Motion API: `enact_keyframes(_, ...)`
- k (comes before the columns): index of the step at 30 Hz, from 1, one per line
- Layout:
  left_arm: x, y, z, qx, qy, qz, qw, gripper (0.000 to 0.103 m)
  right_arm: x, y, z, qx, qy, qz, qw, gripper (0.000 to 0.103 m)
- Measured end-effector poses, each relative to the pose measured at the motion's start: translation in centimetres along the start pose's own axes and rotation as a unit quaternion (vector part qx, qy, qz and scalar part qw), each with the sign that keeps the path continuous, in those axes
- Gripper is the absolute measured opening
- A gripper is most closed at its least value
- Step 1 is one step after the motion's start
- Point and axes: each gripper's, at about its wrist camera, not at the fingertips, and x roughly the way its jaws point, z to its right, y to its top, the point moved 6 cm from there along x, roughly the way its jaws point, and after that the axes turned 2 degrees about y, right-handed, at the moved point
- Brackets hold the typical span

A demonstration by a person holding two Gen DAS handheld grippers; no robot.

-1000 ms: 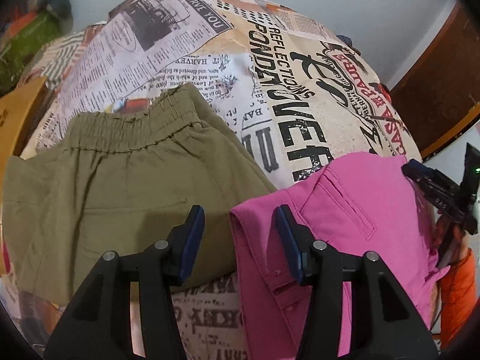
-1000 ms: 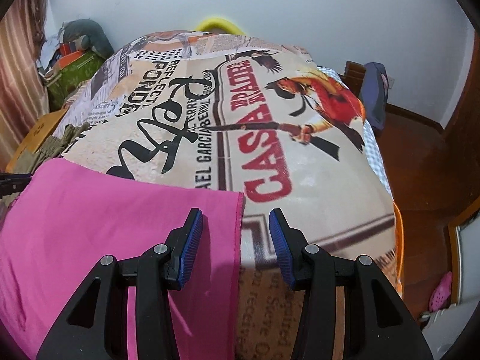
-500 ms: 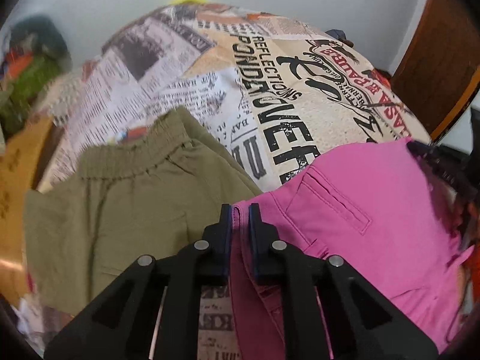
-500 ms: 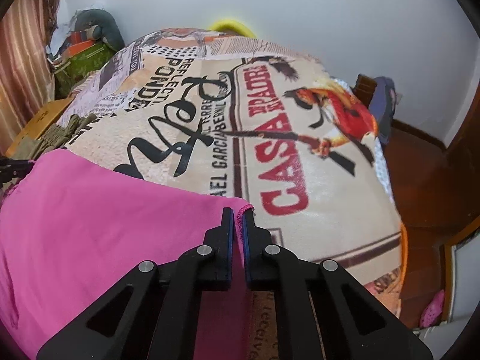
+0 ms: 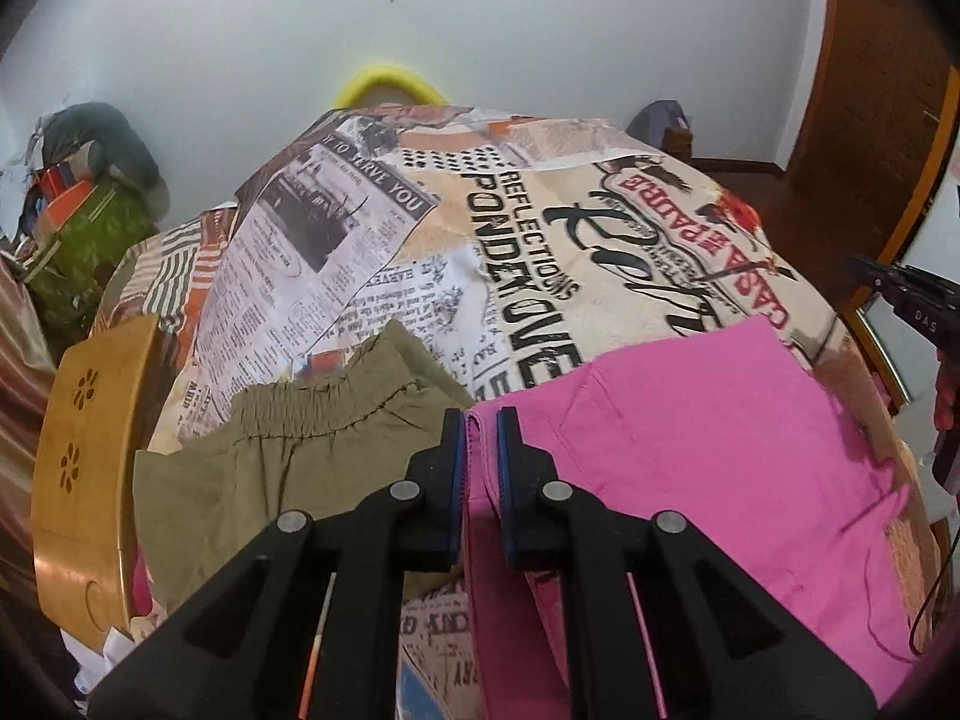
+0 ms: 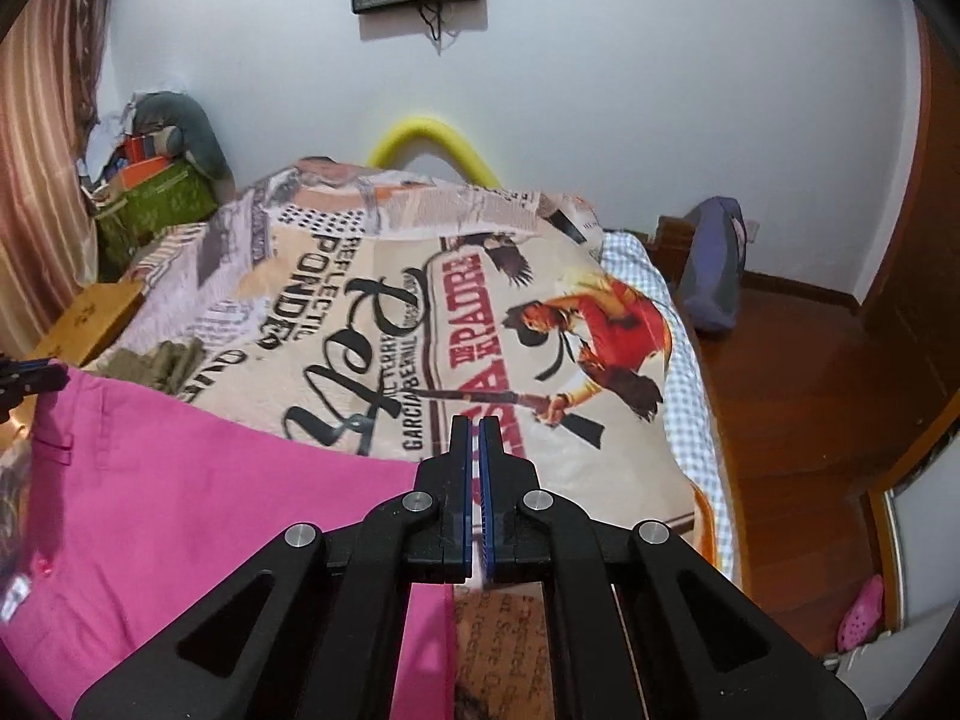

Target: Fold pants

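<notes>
The bedspread (image 5: 630,252) is basically one big newspaper collage. From the left wrist view you can read "TO SERVE YOU", "REFLECTIONS" and "PONDEROUE"-ish big letters, all upside down. From the right wrist view there's red "CASA DE PADRE"-type lettering, only partly readable, next to a figure in red, plus "GARCIA".

The pink pants (image 5: 690,450) lie spread across the near part of the bed, right beside the olive shorts (image 5: 288,468), which sit to their left and touch them at the edge.

The left gripper (image 5: 480,420) has its blue pads nearly together, pinching a fold of pink fabric at the waistband-side corner; the cloth runs up between the fingers. The right gripper (image 6: 474,426) has its fingers pressed almost flat together at the opposite edge of the pants (image 6: 180,510). The pink cloth reaches the left finger there, but I can't tell if any is really caught between the pads.

The right gripper (image 5: 918,306) also peeks in at the edge of the left view, with "DAS" on it.
</notes>
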Motion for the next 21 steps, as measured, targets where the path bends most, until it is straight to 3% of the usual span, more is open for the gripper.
enact_keyframes(3, 0.3, -0.5, 0.4, 0.002, 0.004, -0.012, 0.9999, 0.009, 0.5, -1.2, -0.8, -0.002, 0.015, -0.028, 0.999, 0.005)
enact_keyframes(5, 1.1, -1.0, 0.4, -0.001, 0.006, -0.024, 0.9997, 0.009, 1.5, -2.0, -1.5, -0.015, 0.017, -0.047, 0.999, 0.017)
enact_keyframes(7, 2.0, -1.4, 0.2, -0.004, 0.004, -0.034, 0.9994, 0.009, 2.5, -2.6, -1.8, -0.032, 0.011, -0.058, 0.998, 0.037)
enact_keyframes(8, 2.4, -1.6, 0.2, -0.004, 0.004, -0.036, 0.9993, 0.009, 3.3, -2.8, -2.0, -0.044, 0.004, -0.062, 0.997, 0.039)
enact_keyframes(11, 3.7, -2.2, -0.2, -0.005, 0.005, -0.044, 0.9990, 0.009, 5.2, -3.0, -1.8, -0.054, -0.003, -0.075, 0.996, 0.039)
enact_keyframes(18, 6.5, -3.6, -1.0, -0.009, -0.005, -0.062, 0.9980, 0.009, 10.1, -4.0, -0.4, -0.016, 0.026, -0.123, 0.992, 0.039)
enact_keyframes(21, 7.2, -4.0, -0.8, -0.007, -0.008, -0.065, 0.9978, 0.009, 10.1, -4.0, -0.2, -0.003, 0.040, -0.108, 0.993, 0.038)
